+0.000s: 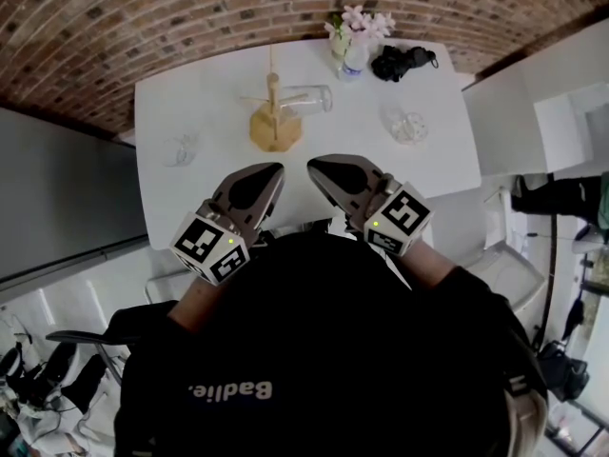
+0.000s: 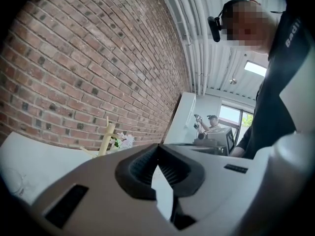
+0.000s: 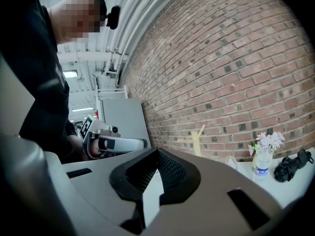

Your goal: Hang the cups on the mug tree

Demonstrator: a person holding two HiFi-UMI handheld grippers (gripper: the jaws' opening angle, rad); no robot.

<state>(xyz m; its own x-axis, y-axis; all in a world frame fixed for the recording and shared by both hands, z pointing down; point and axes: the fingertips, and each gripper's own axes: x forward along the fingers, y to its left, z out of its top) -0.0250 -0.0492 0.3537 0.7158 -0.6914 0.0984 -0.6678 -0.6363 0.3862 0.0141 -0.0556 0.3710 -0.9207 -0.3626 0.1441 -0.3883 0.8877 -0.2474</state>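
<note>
**Brick Room, White Table**

A red brick wall [image 1: 190,27] runs behind the white table [image 1: 181,198]. A grey panel [image 1: 57,198] stands left of the table, and white counters [image 1: 533,112] stand to its right. Overhead, a white ribbed ceiling [image 2: 197,4] carries pipes [image 2: 189,43] along the wall (a strip light [image 3: 71,74] glows farther back). A window [image 2: 234,116] lets in daylight, with green foliage outside.

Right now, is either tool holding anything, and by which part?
Nothing is held. The left tool and the right tool are both shut and empty, jaws together with nothing between them.
</note>
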